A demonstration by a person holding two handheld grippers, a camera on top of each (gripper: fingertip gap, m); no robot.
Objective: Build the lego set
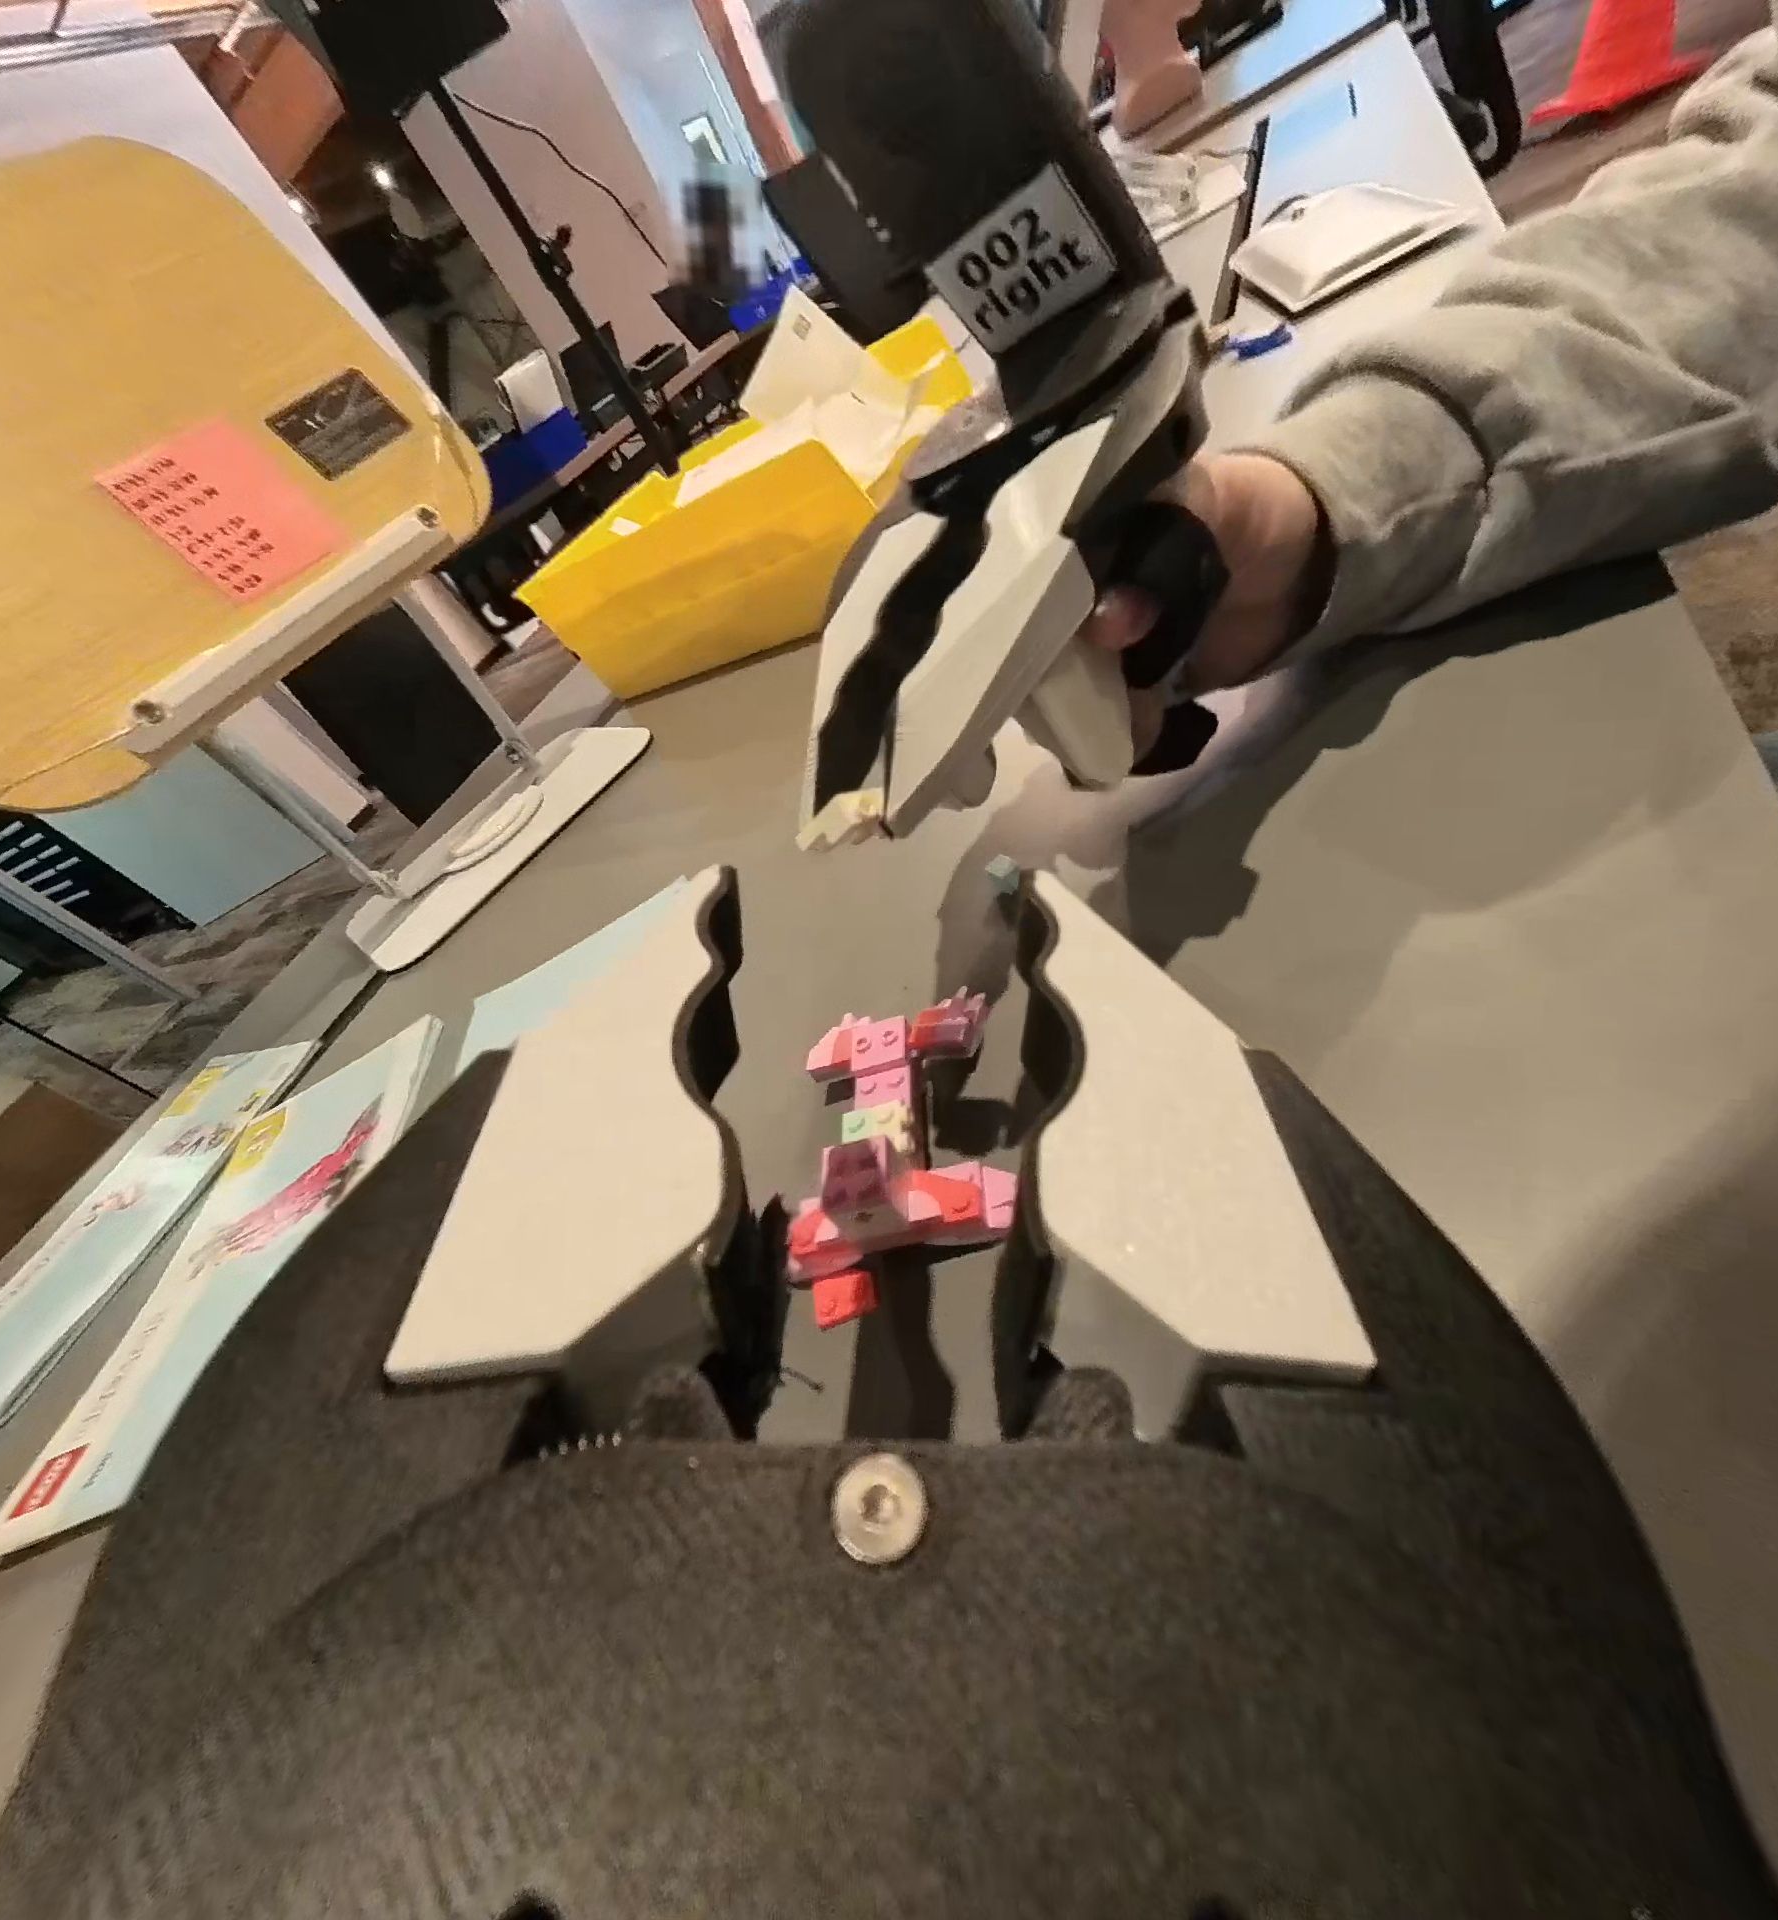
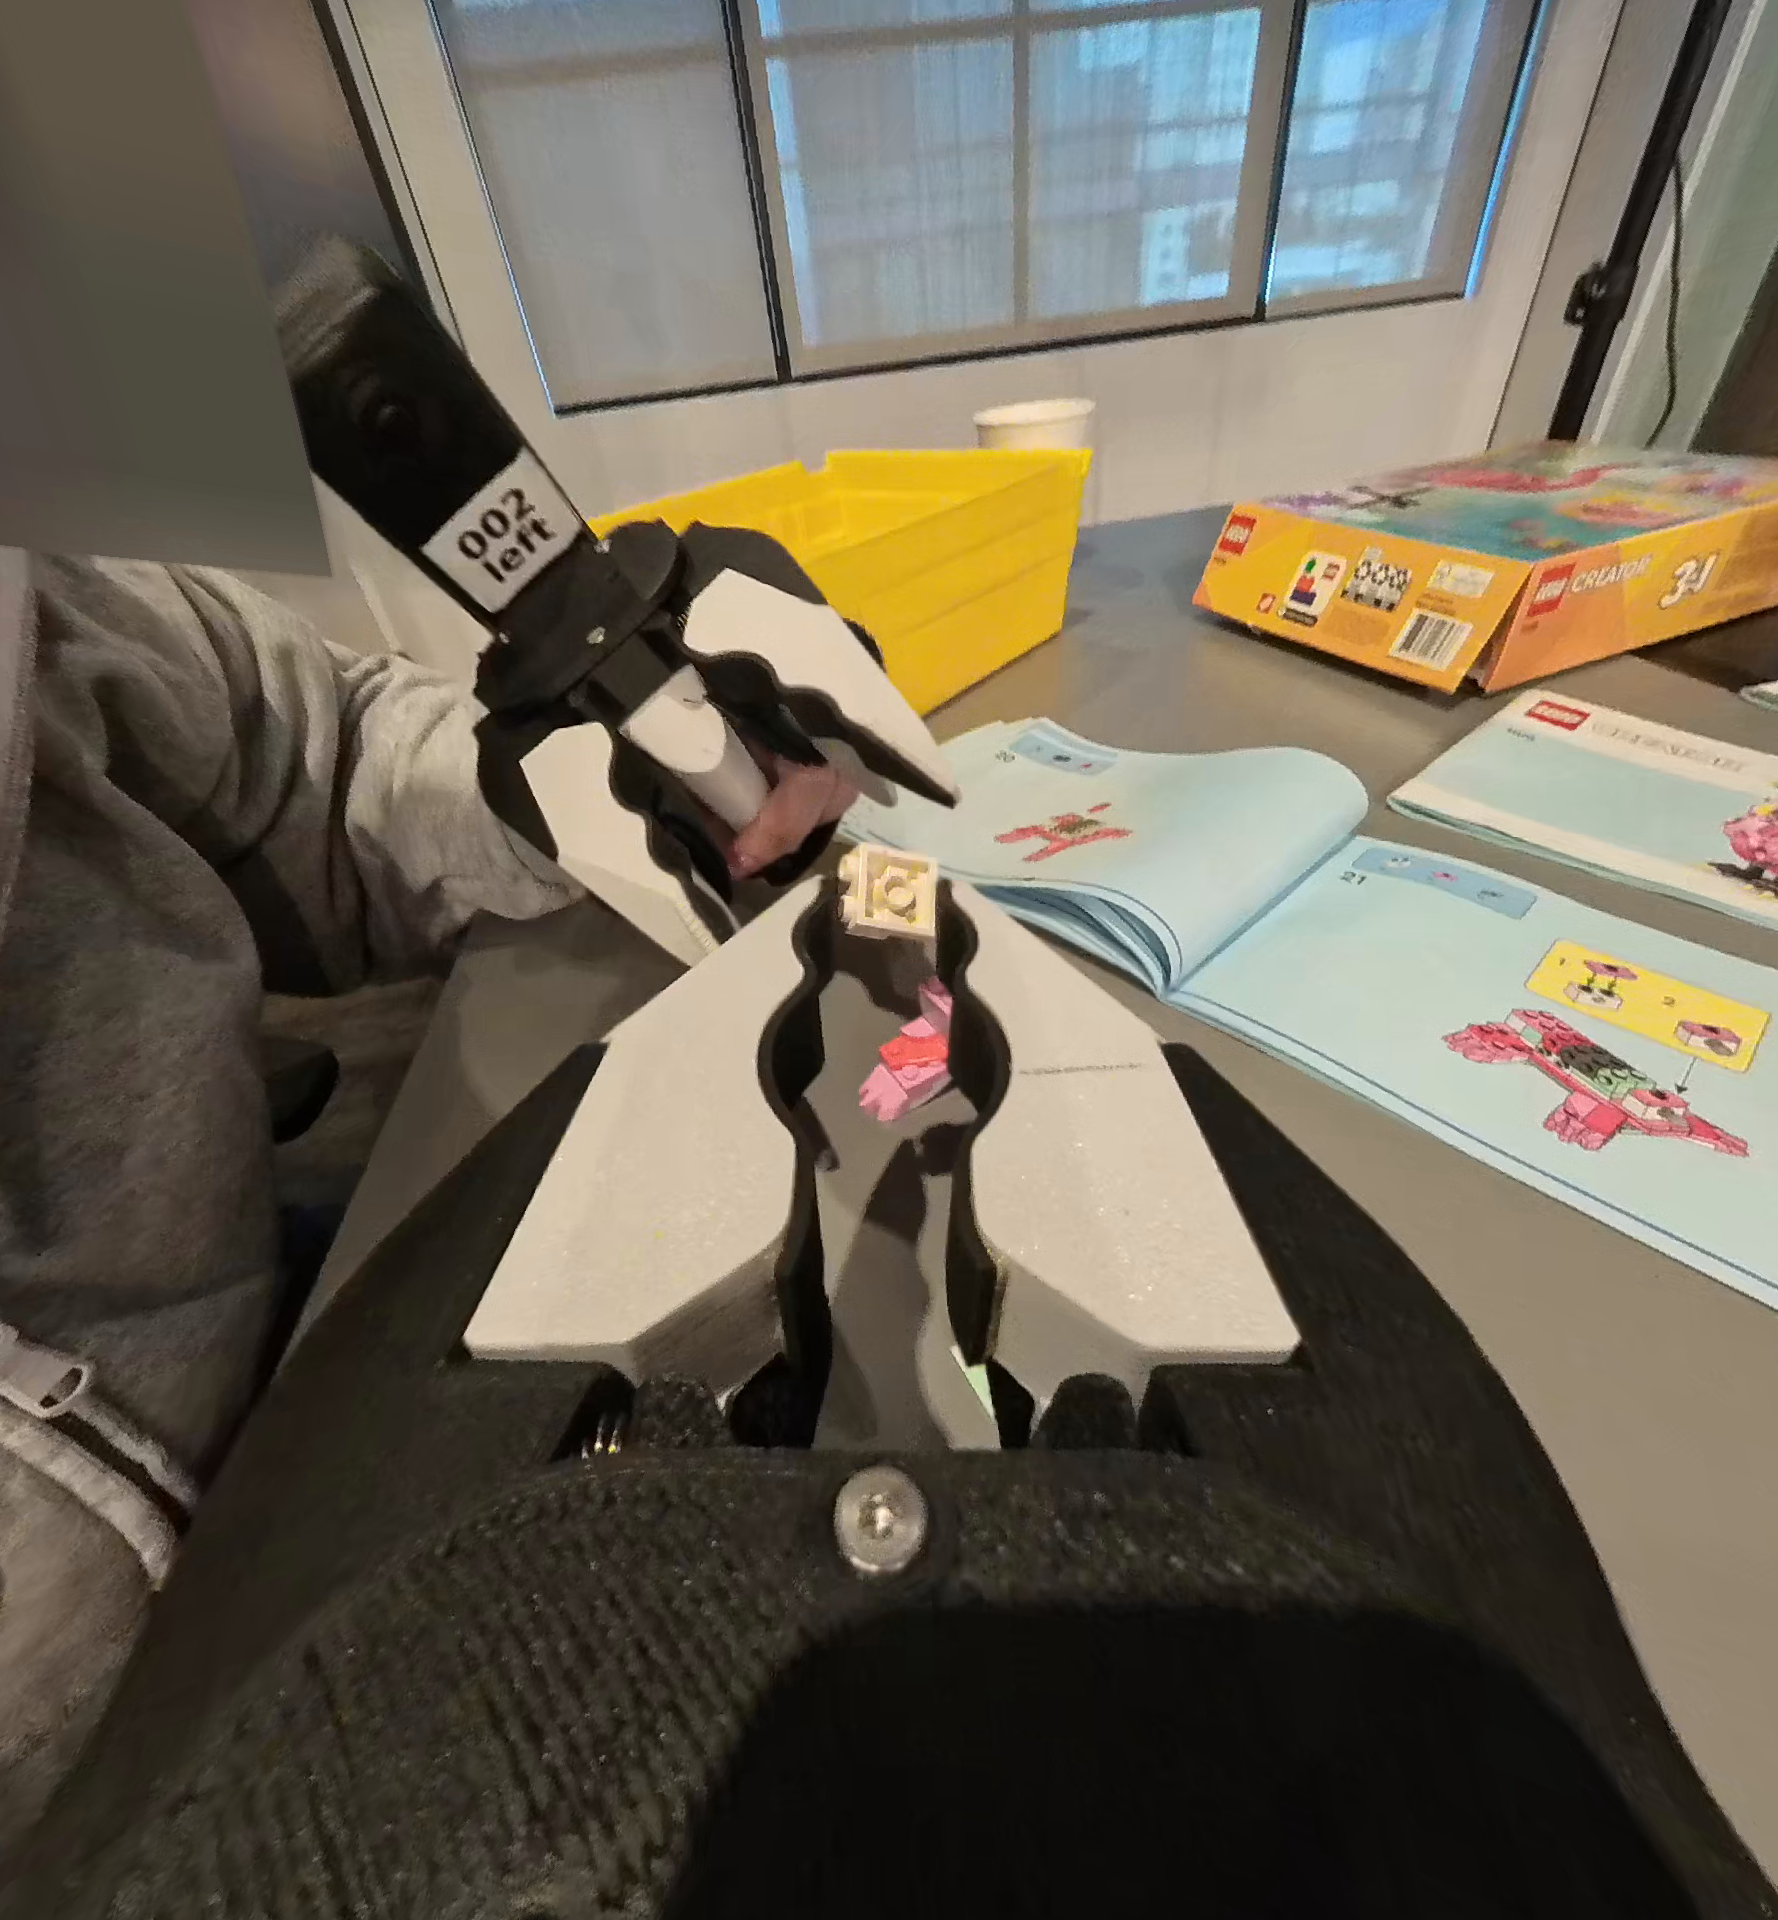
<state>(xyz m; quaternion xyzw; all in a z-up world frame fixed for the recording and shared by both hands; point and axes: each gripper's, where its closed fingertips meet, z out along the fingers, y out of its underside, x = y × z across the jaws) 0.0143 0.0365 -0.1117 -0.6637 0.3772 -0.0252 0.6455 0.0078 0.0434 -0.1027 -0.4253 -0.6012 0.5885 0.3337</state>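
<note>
The right tool [image 2: 887, 914] is clenched on a small white plate brick [image 2: 889, 896] at its fingertips, held above the grey table [image 1: 1436, 1039]. The left tool [image 1: 880, 914] is released, its fingers spread either side of the pink lego model [image 1: 890, 1153], which lies on the table between them without touching. Each tool carries a printed label near its base. An open instruction booklet [image 2: 1384, 935] lies just beside the model, a second booklet [image 2: 1643, 800] and the orange lego box [image 2: 1508, 571] further off. A yellow bin [image 2: 926, 561] stands behind, with a white paper cup [image 2: 1032, 423] beyond it.
</note>
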